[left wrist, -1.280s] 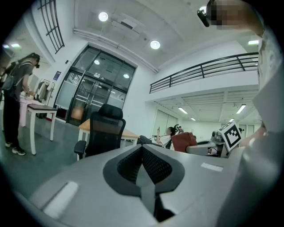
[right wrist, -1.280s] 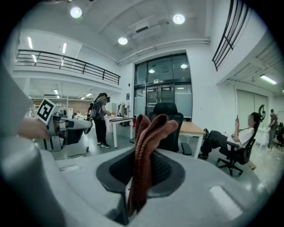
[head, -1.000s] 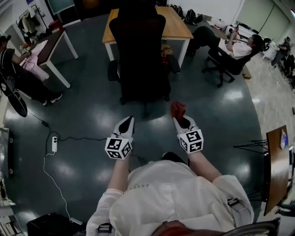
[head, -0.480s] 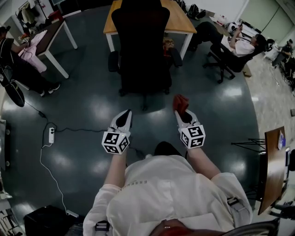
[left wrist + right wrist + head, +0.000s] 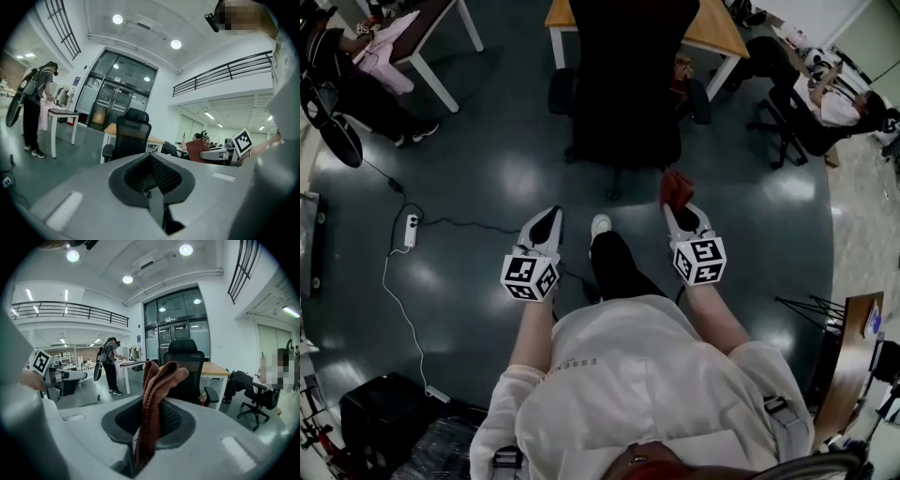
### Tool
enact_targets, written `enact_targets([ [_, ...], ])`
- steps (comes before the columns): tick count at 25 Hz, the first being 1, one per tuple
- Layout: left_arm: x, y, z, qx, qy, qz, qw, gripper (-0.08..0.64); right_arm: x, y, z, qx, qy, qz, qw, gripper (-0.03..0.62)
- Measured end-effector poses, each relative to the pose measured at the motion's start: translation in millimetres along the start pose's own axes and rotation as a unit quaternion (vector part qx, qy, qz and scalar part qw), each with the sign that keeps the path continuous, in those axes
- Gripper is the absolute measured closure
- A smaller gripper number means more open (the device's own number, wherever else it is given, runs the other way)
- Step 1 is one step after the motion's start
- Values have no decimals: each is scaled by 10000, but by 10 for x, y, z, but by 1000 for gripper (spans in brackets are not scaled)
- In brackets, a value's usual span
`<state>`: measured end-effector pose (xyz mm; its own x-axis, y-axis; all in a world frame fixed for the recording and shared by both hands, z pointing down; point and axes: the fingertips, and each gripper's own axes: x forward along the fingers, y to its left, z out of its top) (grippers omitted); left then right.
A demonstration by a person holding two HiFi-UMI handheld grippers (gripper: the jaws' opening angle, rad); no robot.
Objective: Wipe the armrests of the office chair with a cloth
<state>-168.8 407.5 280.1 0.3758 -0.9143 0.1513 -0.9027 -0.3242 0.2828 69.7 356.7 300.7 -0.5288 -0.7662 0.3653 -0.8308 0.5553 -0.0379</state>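
Note:
A black office chair [image 5: 628, 80] stands ahead of me with its back toward me, a padded armrest on each side [image 5: 560, 92] [image 5: 700, 100]. It also shows in the left gripper view [image 5: 129, 138] and in the right gripper view [image 5: 187, 369]. My right gripper [image 5: 677, 199] is shut on a folded reddish-brown cloth [image 5: 677, 187] [image 5: 154, 404], held a short way behind the chair's right side. My left gripper [image 5: 546, 221] [image 5: 151, 180] is shut with nothing in it, level with the right one, behind the chair's left side.
A wooden-topped table [image 5: 717, 33] stands behind the chair. A seated person [image 5: 825, 98] is at the right, another person [image 5: 356, 70] by a white table at the left. A power strip and cable [image 5: 410, 232] lie on the dark floor to the left.
I have stepped toward the chair: it has moved up in the head view and both grippers sit closer to it. One of my feet now shows between the grippers.

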Motion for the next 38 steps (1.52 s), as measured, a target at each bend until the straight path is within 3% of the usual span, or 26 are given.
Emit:
enact_targets([
  [7, 424, 783, 66, -187, 219, 500, 9983, 542, 1103, -86, 211, 21, 250, 358, 9990, 544],
  [14, 1276, 1522, 253, -327, 350, 580, 9972, 543, 2221, -352, 486, -251, 597, 701, 9954, 543],
  [22, 1981, 2242, 484, -453, 395, 833, 9947, 543, 3262, -496, 856, -222, 609, 859, 9942, 543],
  [33, 2824, 2928, 47, -837, 1175, 516, 9882, 543, 4757, -578, 895, -383, 1017, 824, 9907, 543],
  [38, 3056, 3160, -221, -1113, 1615, 282, 9802, 543, 5340, -438, 894, -389, 1163, 792, 9893, 543],
])
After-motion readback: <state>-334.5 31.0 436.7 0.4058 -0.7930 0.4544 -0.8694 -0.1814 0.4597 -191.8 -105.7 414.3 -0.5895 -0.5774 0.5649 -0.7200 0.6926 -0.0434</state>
